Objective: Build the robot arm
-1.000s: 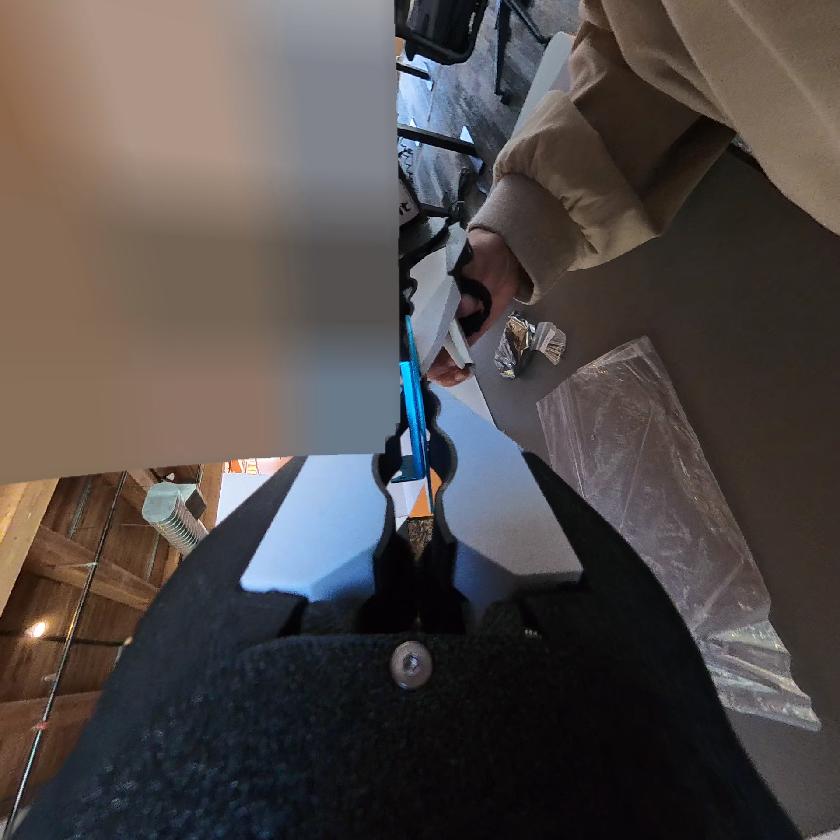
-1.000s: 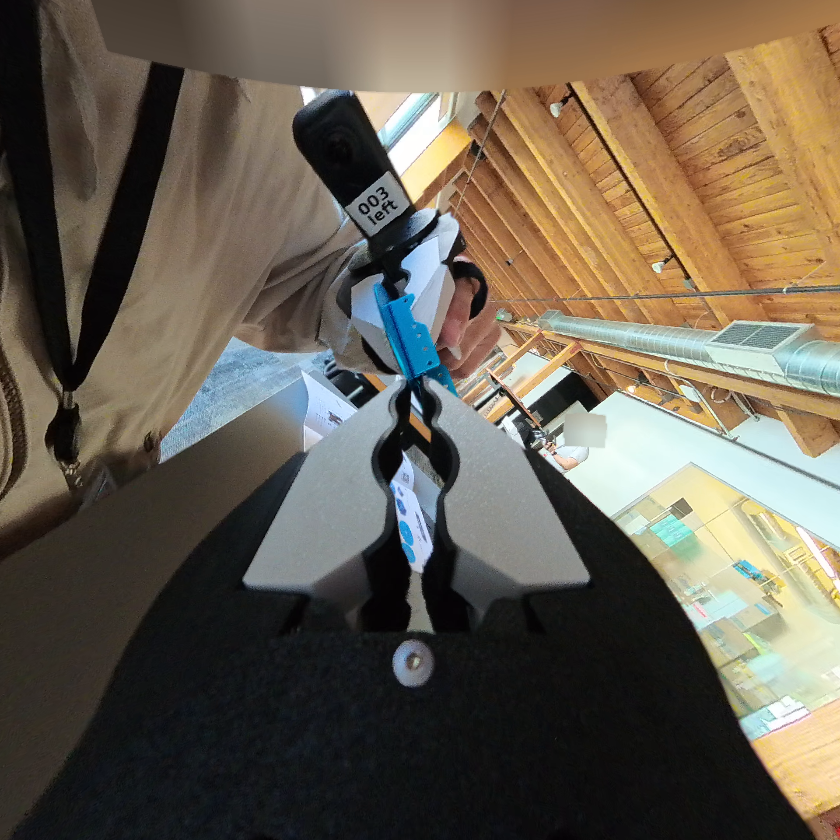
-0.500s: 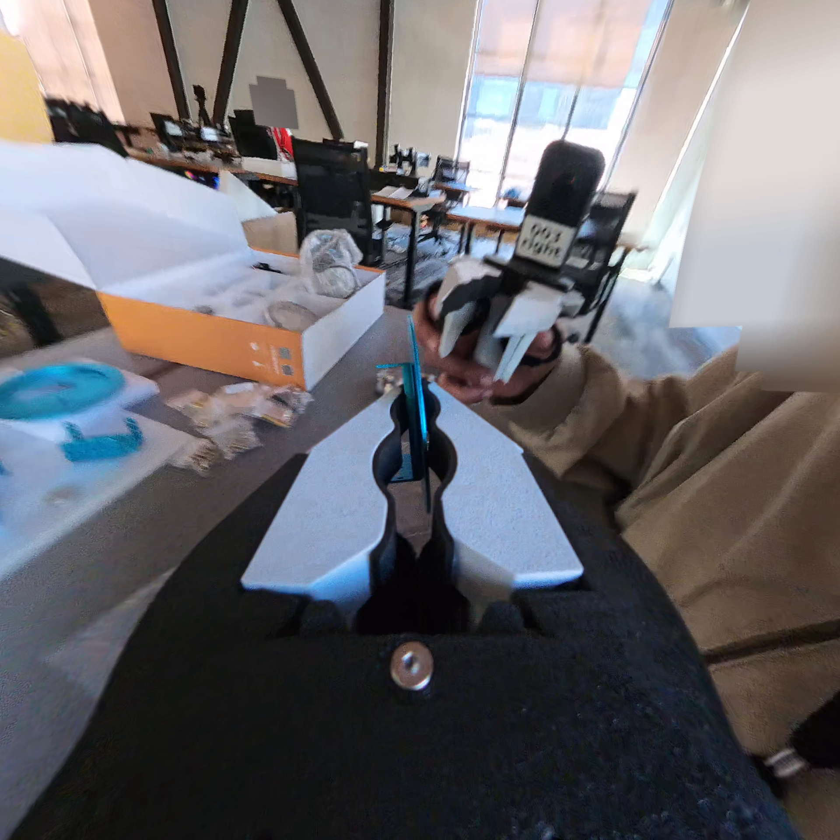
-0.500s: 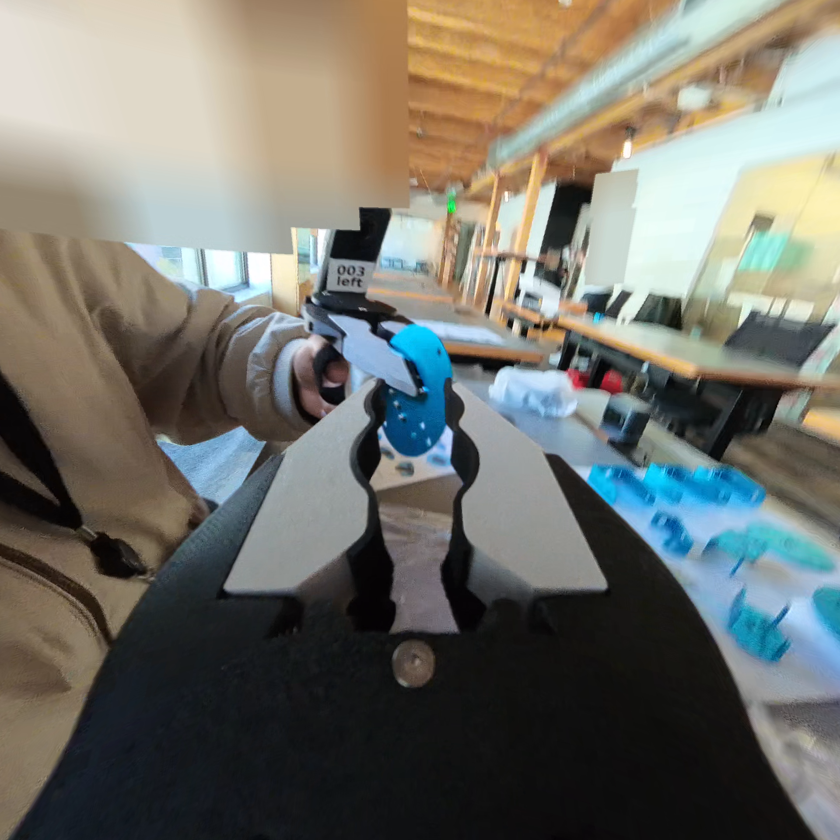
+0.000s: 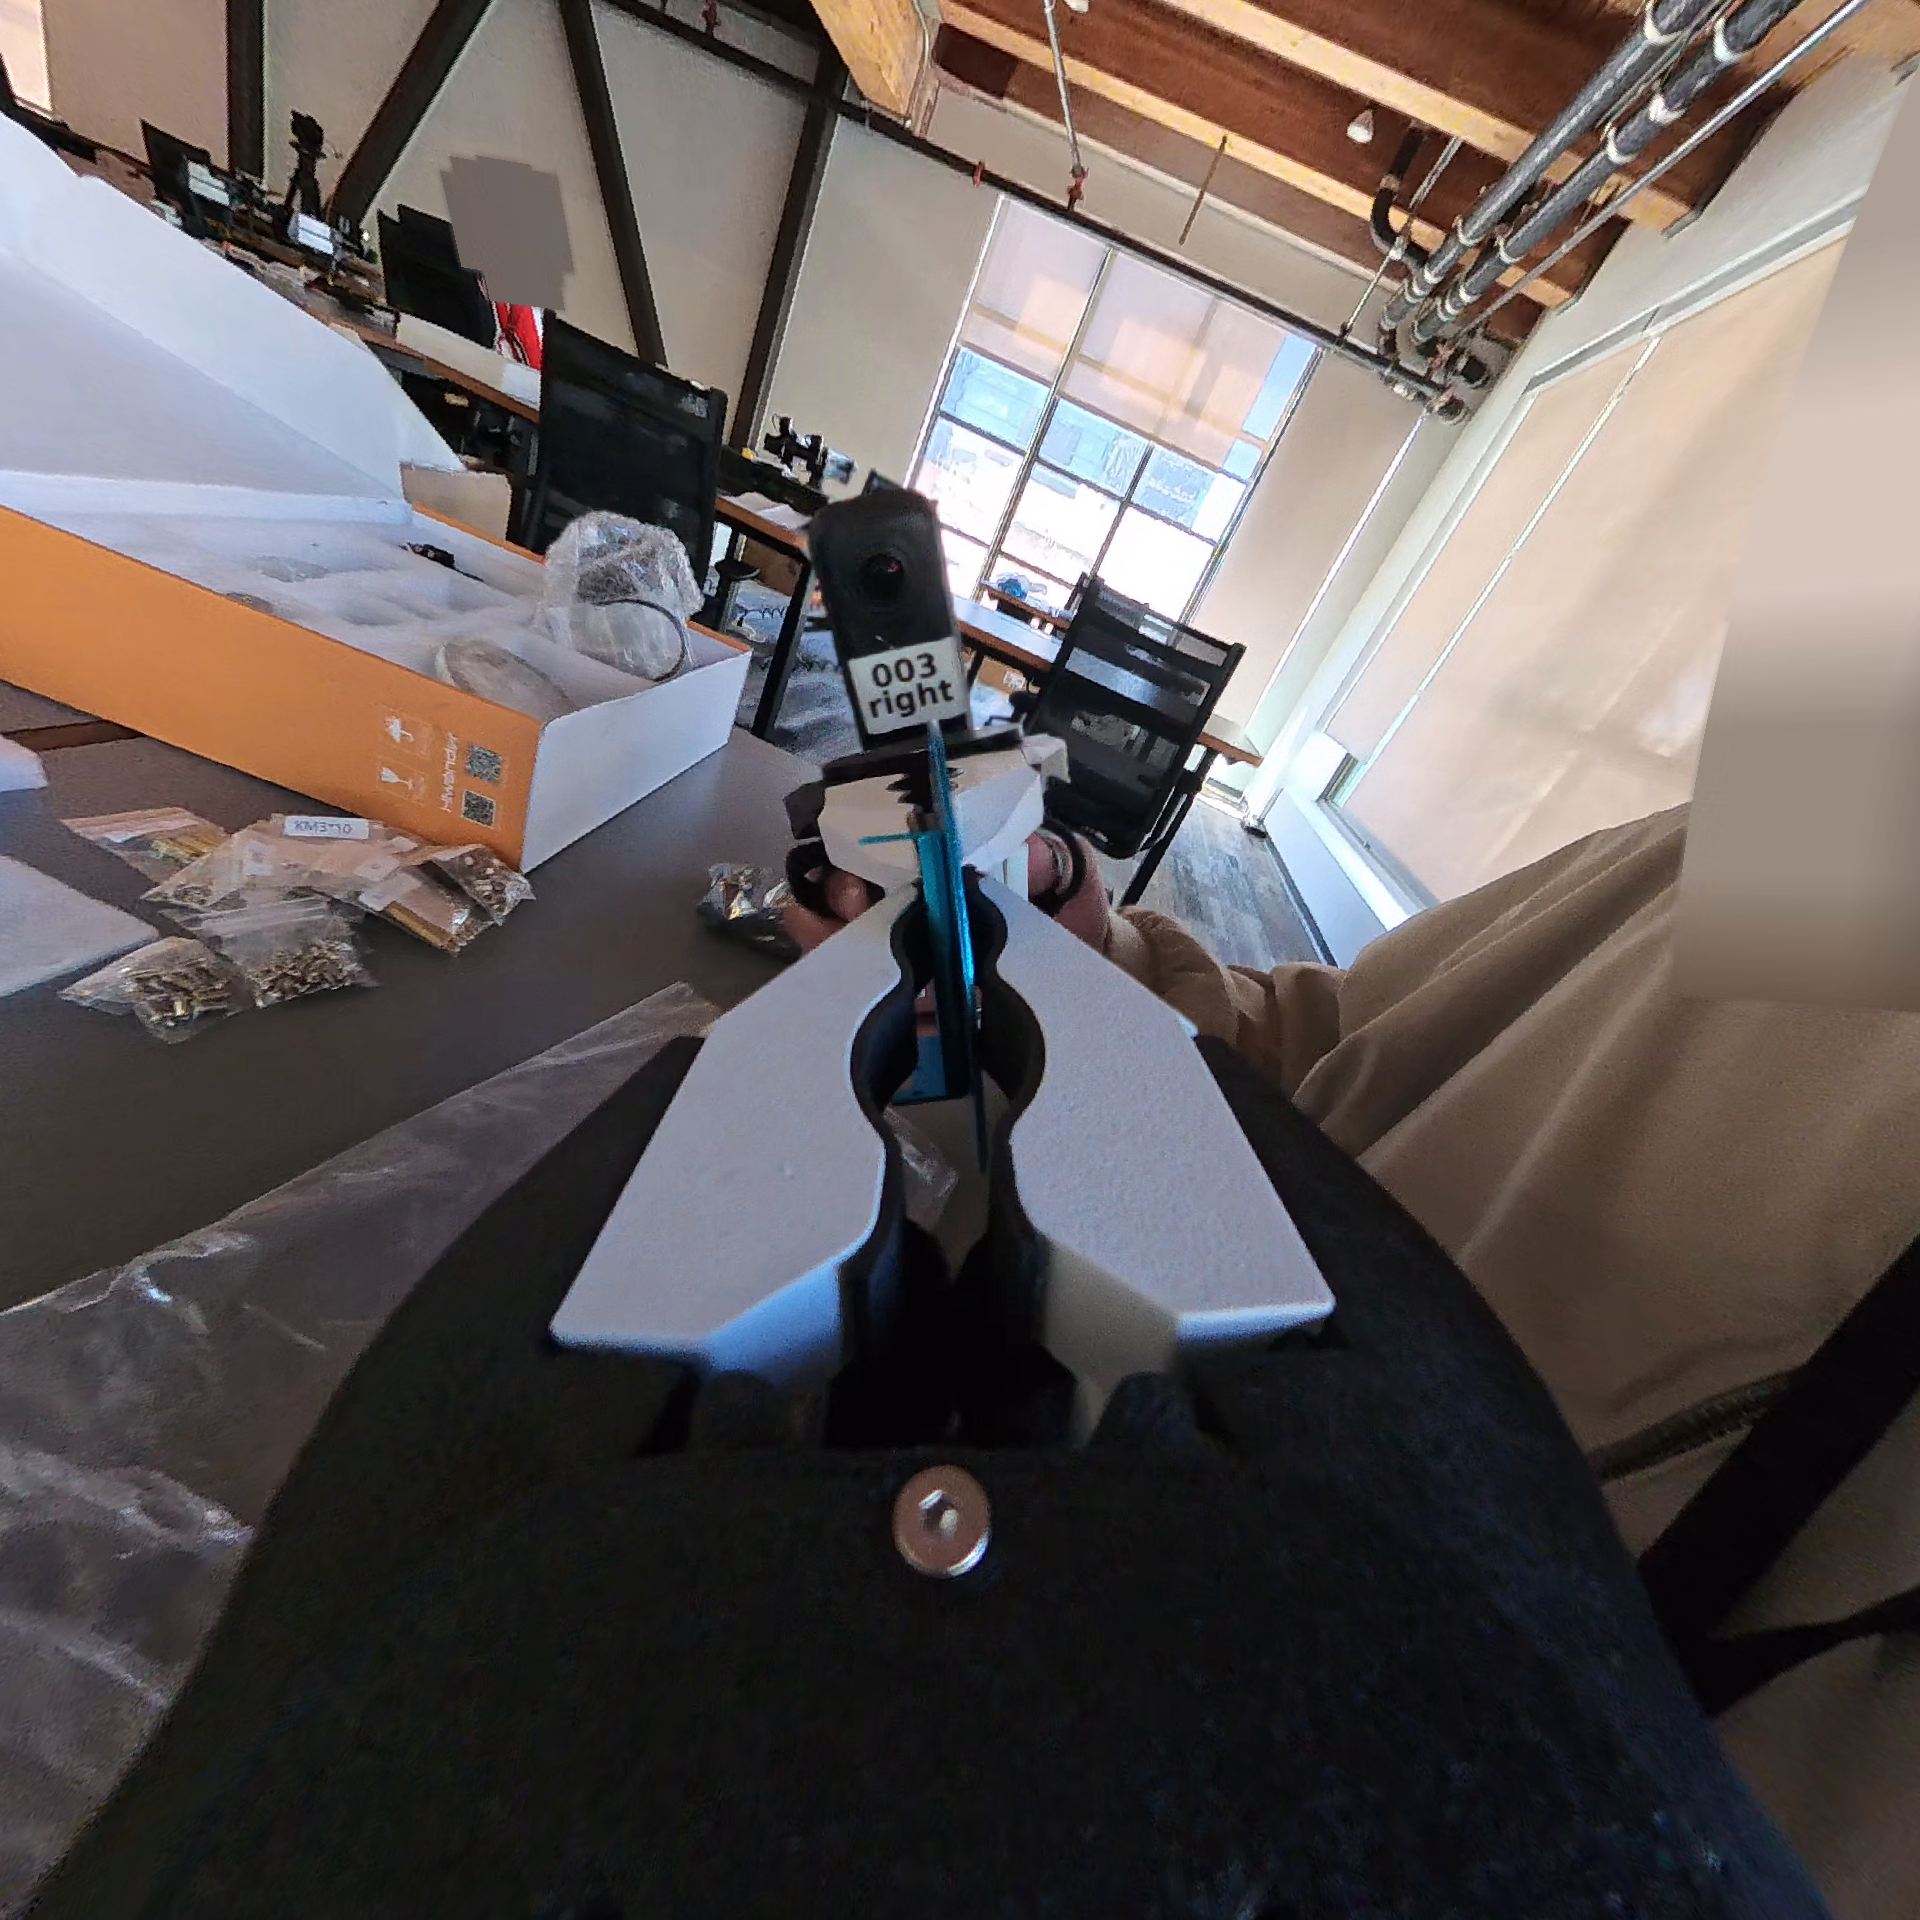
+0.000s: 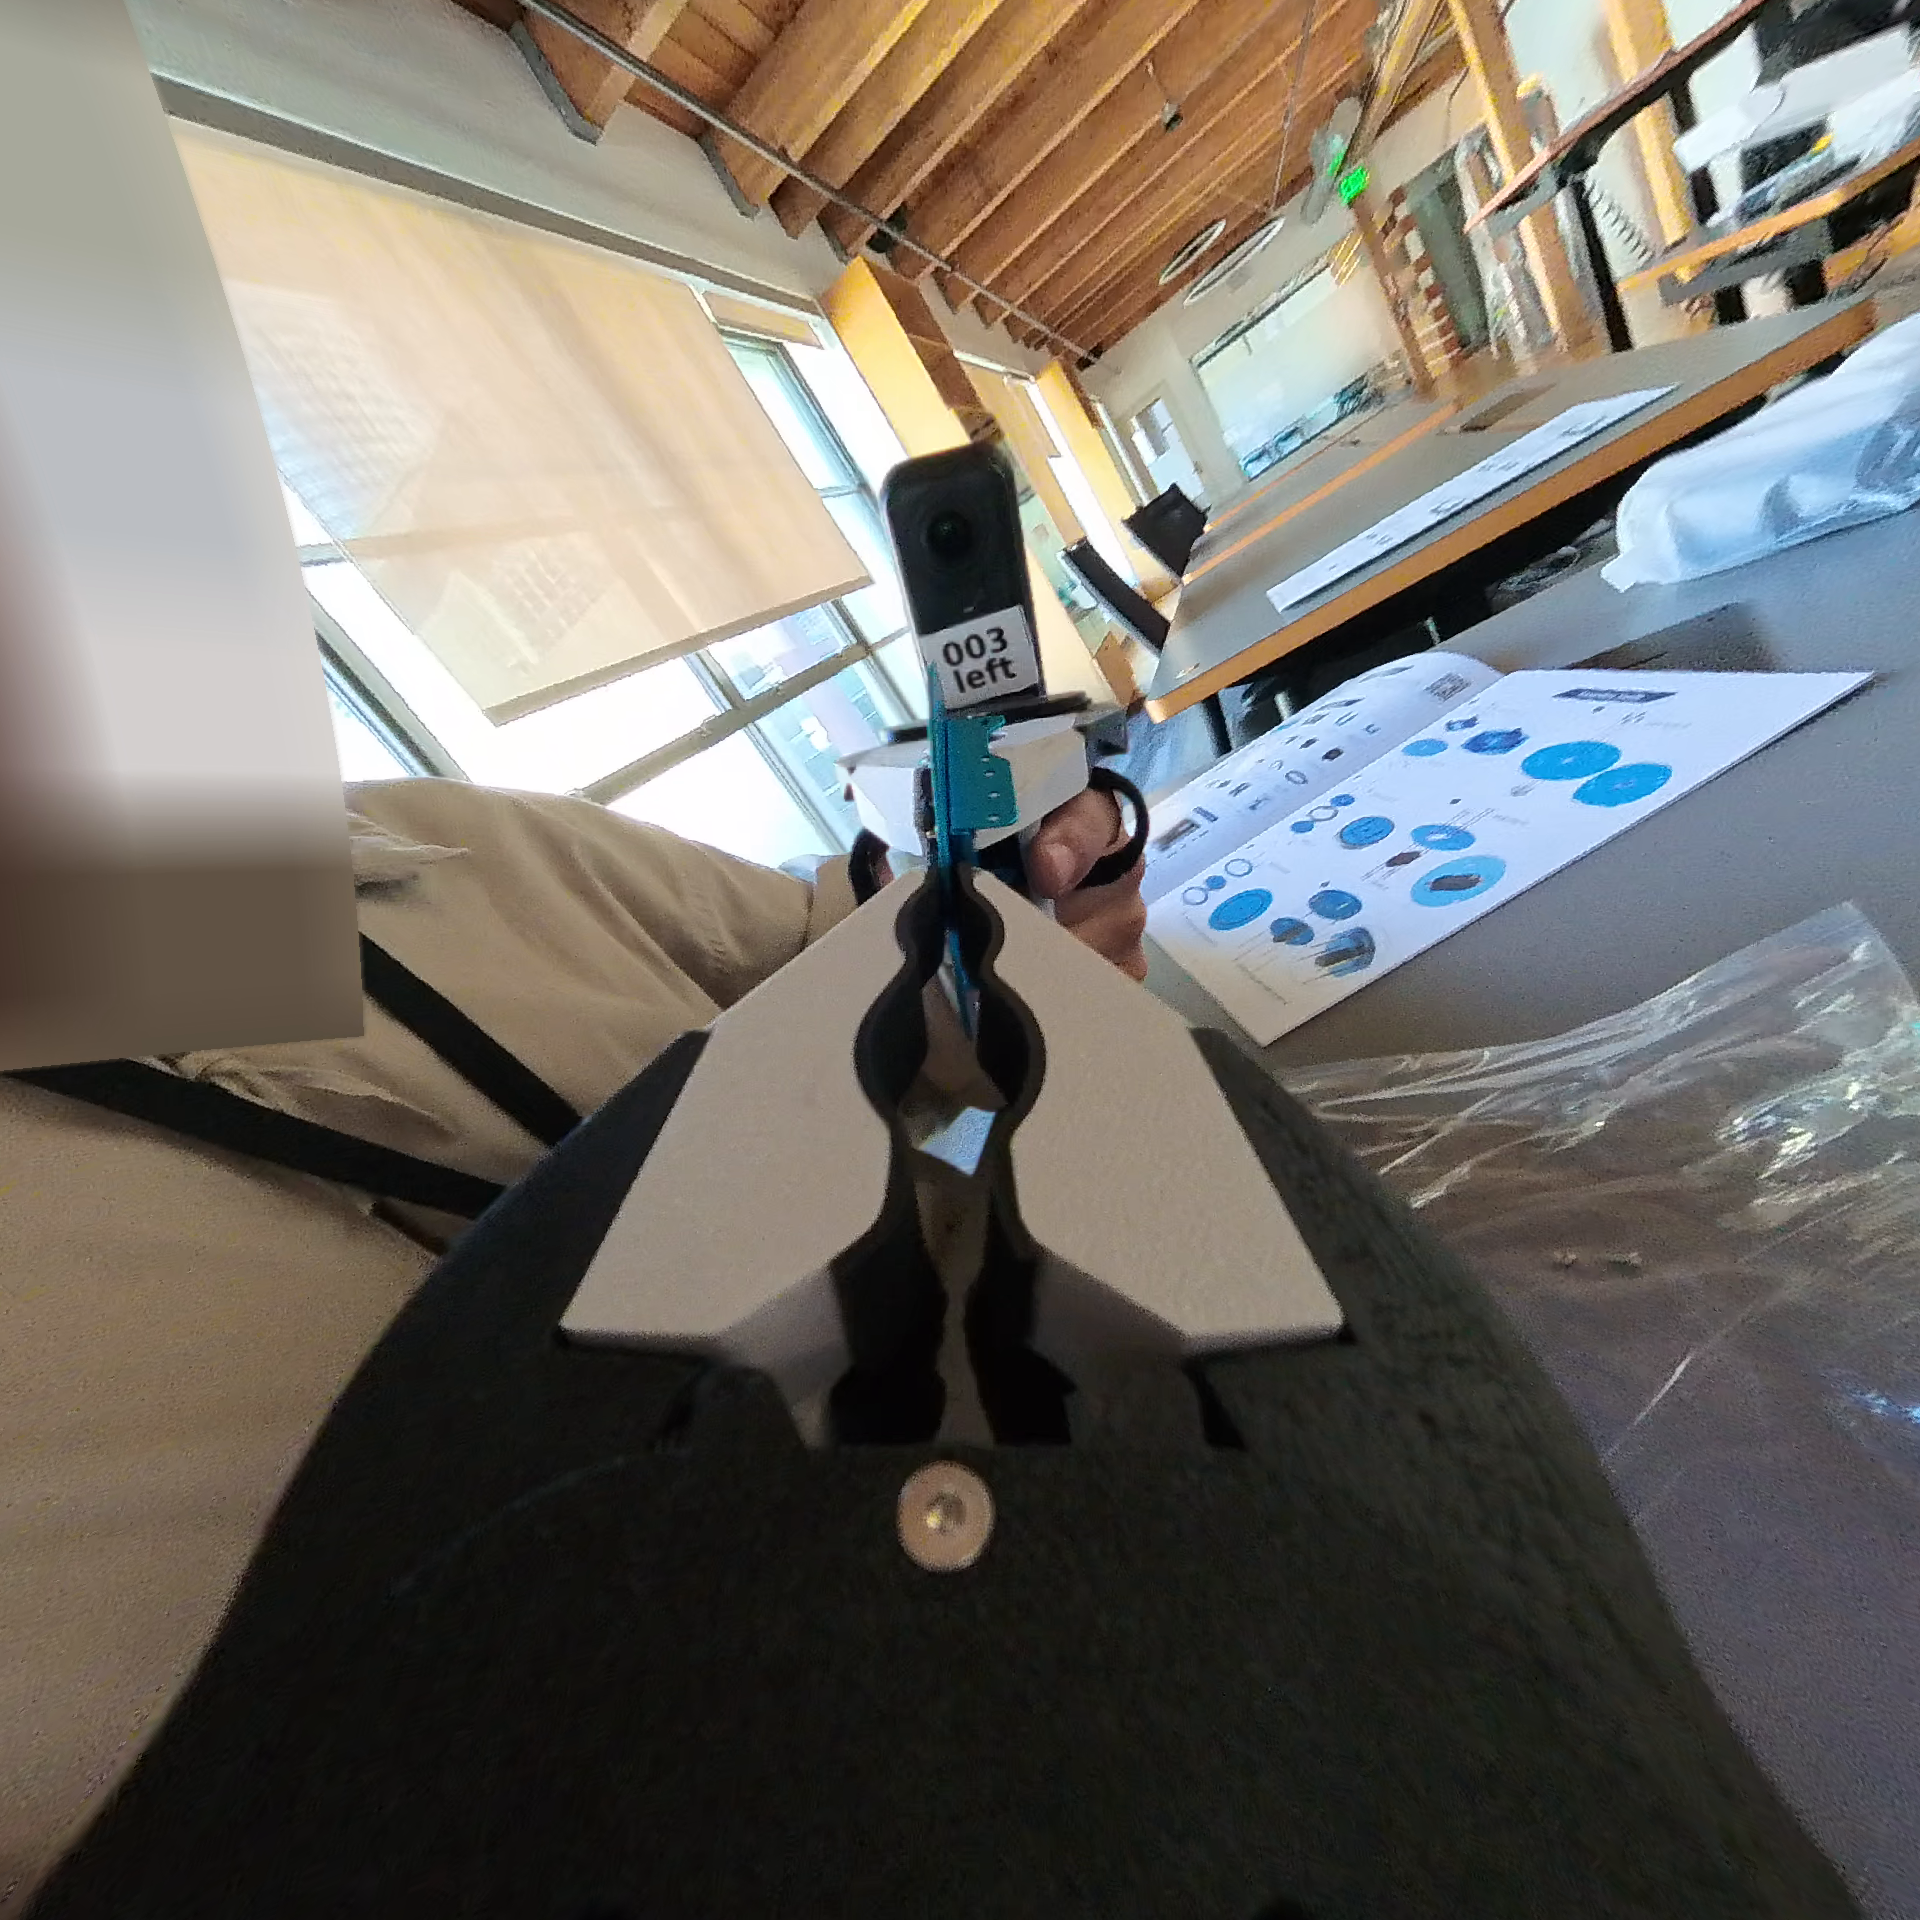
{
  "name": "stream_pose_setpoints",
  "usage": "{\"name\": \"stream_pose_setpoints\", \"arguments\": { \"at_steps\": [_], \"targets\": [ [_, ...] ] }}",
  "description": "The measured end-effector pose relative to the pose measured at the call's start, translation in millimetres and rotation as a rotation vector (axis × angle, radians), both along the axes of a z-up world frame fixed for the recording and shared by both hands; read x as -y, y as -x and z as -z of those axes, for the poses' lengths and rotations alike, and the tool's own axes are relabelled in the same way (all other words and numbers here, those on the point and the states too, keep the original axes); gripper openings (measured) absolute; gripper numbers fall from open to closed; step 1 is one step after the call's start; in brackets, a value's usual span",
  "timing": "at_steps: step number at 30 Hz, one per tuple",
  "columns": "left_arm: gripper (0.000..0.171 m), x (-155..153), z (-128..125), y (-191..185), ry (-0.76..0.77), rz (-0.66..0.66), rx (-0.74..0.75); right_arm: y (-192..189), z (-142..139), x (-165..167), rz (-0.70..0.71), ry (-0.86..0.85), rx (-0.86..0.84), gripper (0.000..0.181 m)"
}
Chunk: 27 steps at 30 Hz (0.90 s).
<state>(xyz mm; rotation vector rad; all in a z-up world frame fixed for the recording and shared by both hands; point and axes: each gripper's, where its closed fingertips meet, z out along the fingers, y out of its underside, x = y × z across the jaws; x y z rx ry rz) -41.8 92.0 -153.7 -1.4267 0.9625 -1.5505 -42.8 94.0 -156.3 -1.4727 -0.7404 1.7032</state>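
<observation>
My left gripper is shut on a thin blue metal plate, seen edge-on between its pads. The plate reaches forward to my right gripper, which faces me. In the right wrist view my right gripper is shut on the same blue plate. A small perforated blue bracket stands out from the plate near my left gripper. Both grippers hold the plate from opposite ends, in the air above the grey table.
An open orange and white box and bags of small screws lie at the left. A foil packet and clear plastic bags lie on the table. A printed parts sheet lies at the right. A person's beige sleeve is close. My left and right fingertips are right by each other.
Both grippers swung round to a level pose over the table. My right jaws opened half a second ago while the left kept the blue plate, then closed on the plate again.
</observation>
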Motion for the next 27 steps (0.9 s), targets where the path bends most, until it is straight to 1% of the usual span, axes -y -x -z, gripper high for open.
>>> {"name": "stream_pose_setpoints", "arguments": {
  "at_steps": [4,7,9,13,17,19,21,24,27],
  "targets": [
    [0.003,-4.8,-0.4,1.6,-0.04,-0.01,-0.034,1.6,-1.6,-4.7,0.043,-0.025,-0.015,0.0],
    [0.002,-1.2,-4.9,0.8,-0.141,-0.009,-0.08,-0.3,-12.3,-3.4,0.073,-0.104,-0.076,0.0],
    [0.002,-0.1,-9.2,0.2,-0.208,-0.015,-0.121,-0.7,-16.1,-1.7,0.08,-0.134,-0.084,0.001],
    [0.001,2.0,-16.4,-3.3,-0.251,-0.008,-0.166,-4.0,-23.3,0.7,0.079,-0.143,-0.106,0.001],
    [0.001,3.5,-20.5,-6.5,-0.268,0.005,-0.178,-6.9,-27.4,3.0,0.066,-0.132,-0.138,0.001],
    [0.001,3.7,-20.9,-7.3,-0.304,-0.001,-0.186,-7.6,-28.1,3.1,0.071,-0.136,-0.148,0.001],
    [0.001,6.0,-21.3,-7.7,-0.415,-0.016,-0.205,-8.0,-28.9,4.9,0.092,-0.2,-0.152,0.002],
    [0.001,14.1,-24.6,-7.8,-0.664,-0.037,-0.238,-8.1,-32.6,11.5,0.163,-0.405,-0.125,0.004],
    [0.001,21.6,-27.2,-7.2,-0.903,-0.051,-0.276,-8.5,-35.3,20.0,0.233,-0.609,-0.053,0.01]
  ]
}}
